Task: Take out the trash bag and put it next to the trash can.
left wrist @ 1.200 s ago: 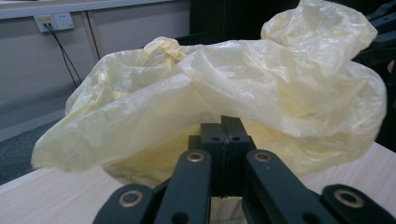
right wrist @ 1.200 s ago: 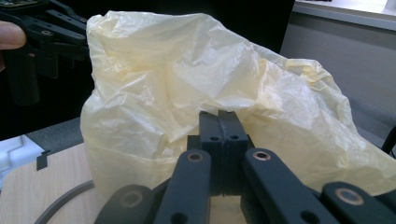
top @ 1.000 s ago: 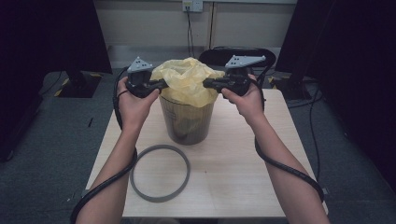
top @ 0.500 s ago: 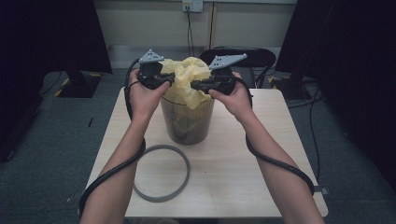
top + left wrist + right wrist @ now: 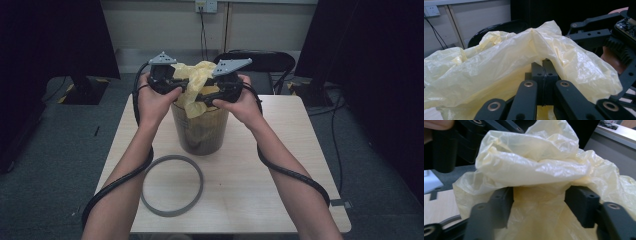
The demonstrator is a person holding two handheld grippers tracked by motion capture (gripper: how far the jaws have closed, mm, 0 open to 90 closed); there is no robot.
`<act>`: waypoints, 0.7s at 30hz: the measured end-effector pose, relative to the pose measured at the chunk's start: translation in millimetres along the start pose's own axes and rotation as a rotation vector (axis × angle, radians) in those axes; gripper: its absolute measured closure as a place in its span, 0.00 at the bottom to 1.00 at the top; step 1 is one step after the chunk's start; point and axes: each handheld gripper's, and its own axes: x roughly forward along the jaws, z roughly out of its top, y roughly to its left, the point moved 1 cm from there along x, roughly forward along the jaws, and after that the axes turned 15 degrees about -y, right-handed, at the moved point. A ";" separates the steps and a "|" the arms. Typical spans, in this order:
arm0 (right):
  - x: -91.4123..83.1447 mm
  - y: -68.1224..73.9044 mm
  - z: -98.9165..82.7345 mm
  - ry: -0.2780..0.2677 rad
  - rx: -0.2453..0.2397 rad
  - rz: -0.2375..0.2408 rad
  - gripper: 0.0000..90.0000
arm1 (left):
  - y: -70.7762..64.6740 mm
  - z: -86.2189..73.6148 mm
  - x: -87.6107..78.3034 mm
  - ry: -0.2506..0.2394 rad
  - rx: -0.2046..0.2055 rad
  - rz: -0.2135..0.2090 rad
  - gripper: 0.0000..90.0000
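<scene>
Both hands have drawn inward since a second ago, bunching the yellow bag (image 5: 196,82) together over the bin (image 5: 201,131).

Left gripper (image 5: 543,75) has its jaws clamped together on a fold of the bag, the thin plastic draping up and over them in the left gripper view. Right gripper (image 5: 539,205) has just been opening its jaws: they stand apart with bag plastic between them, and whether the pads touch it I cannot tell. From above, the two grippers sit close together at the bin's mouth, one on each side of the gathered bag, which rises in a crumpled peak above the rim. Its lower part hangs inside the bin, which stands near the far edge of the table (image 5: 260,195). A grey ring (image 5: 172,185) lies flat on the table nearer the person, apart from the bin, by the left forearm.
</scene>
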 end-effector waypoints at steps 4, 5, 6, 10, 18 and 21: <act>0.6 1.4 0.9 -0.011 -0.017 -0.037 0.32 | 2.4 0.9 -4.3 0.028 -0.011 -0.015 1.00; 0.1 0.4 0.9 -0.017 -0.015 -0.046 0.31 | 2.3 0.8 -4.0 0.037 -0.001 -0.018 1.00; 0.2 -0.2 0.7 -0.016 -0.013 -0.042 0.31 | 0.9 0.9 -3.0 0.043 0.003 -0.023 1.00; 3.4 0.6 1.0 0.007 -0.041 -0.024 0.31 | -5.6 1.5 3.0 0.067 0.030 -0.040 1.00; 12.9 1.2 -1.1 0.014 -0.028 0.003 0.37 | -10.5 5.4 9.3 0.040 -0.013 -0.084 1.00; 16.4 2.1 -1.6 0.012 -0.018 0.001 0.49 | -13.2 7.6 11.1 0.029 -0.017 -0.092 1.00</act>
